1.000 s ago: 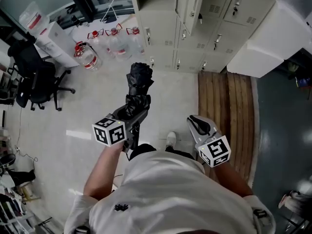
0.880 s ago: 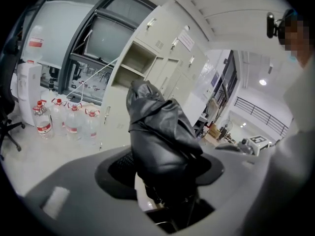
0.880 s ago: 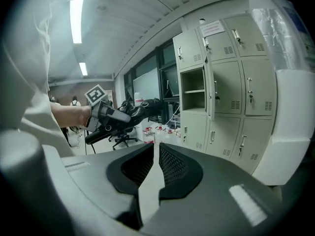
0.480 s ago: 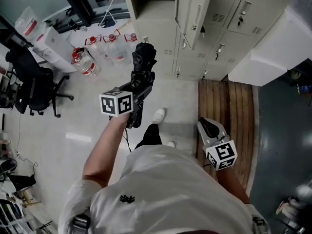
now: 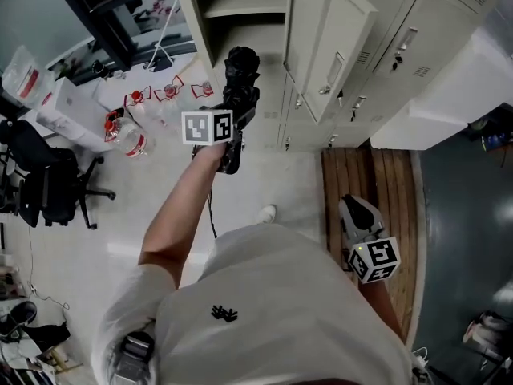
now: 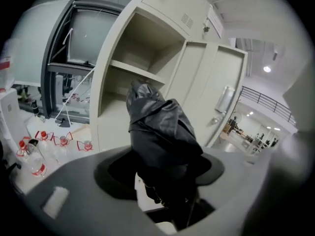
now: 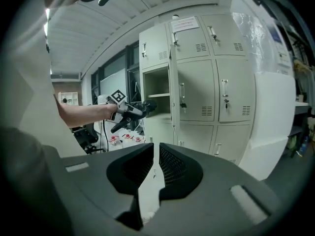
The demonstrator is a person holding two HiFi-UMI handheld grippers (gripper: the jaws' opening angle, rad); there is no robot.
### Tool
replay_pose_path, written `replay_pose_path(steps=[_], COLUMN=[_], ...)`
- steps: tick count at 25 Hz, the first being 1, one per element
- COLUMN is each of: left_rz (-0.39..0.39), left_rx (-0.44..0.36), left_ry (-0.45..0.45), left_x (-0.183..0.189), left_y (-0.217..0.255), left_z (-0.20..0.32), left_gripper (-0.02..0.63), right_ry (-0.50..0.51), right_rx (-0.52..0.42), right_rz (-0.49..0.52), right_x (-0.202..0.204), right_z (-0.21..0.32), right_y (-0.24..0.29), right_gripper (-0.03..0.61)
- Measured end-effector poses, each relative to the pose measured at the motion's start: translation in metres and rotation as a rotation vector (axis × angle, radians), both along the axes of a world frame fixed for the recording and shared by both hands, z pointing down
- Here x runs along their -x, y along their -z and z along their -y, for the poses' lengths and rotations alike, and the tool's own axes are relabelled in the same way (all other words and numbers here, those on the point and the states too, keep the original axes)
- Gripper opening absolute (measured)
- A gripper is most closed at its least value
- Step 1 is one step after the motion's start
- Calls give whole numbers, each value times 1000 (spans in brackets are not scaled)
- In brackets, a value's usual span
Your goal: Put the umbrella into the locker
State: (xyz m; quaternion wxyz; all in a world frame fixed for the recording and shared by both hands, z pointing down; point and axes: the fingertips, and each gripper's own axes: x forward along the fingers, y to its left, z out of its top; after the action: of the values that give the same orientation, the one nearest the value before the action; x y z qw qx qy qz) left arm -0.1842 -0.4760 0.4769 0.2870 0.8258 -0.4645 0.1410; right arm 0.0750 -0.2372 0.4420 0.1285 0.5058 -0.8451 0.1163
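We see the locker [image 5: 240, 6] standing with its door [image 5: 330, 42] swung out to the right, and the left gripper view shows a shelf [image 6: 135, 72] crossing the open compartment, with space above and below it. The folded black umbrella [image 5: 240, 69] is not inside: it is held up in front of the opening, its bunched fabric end pointing toward the shelf. The left gripper [image 5: 237, 109] has its jaws clamped on the umbrella's lower part, and from its own camera the dark cloth [image 6: 160, 132] fills the gap between them. The right gripper [image 5: 357, 212] hangs low at our right side above the wooden floor strip [image 5: 373, 183]; its jaws [image 7: 153, 167] are drawn almost together, only a thin slit between the ribbed pads, with nothing held. On the floor left of the locker stand clear water jugs [image 5: 122, 133] with red caps, and we cannot tell how full they are; an office chair [image 5: 48, 187] sits further left. Compared with half a second ago, the left arm has stretched further forward and the umbrella has come closer to the open compartment, while the right gripper has stayed low beside us.
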Motion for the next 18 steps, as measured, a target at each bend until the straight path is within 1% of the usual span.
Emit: replay_pose_path(steps=[3,7,13,18], left_rz=[37,57,119,197], left_rx=[-3,6,14,20], left_ry=[-14,-34,-57,-44], left_x=[0,-6,-16,-20], left_y=[-2,-7,-18,-32], left_z=[60,127,209,259], left_gripper=[327,327,327,327], right_ry=[-50,-150,-299,-370], right_rx=[17,36,51,68], right_rz=[17,54,65,58], right_x=[4,0,-17,-29], right_z=[20,34,45,48], right_y=[-2,-4,-6,-10], right_gripper=[35,35,36,35])
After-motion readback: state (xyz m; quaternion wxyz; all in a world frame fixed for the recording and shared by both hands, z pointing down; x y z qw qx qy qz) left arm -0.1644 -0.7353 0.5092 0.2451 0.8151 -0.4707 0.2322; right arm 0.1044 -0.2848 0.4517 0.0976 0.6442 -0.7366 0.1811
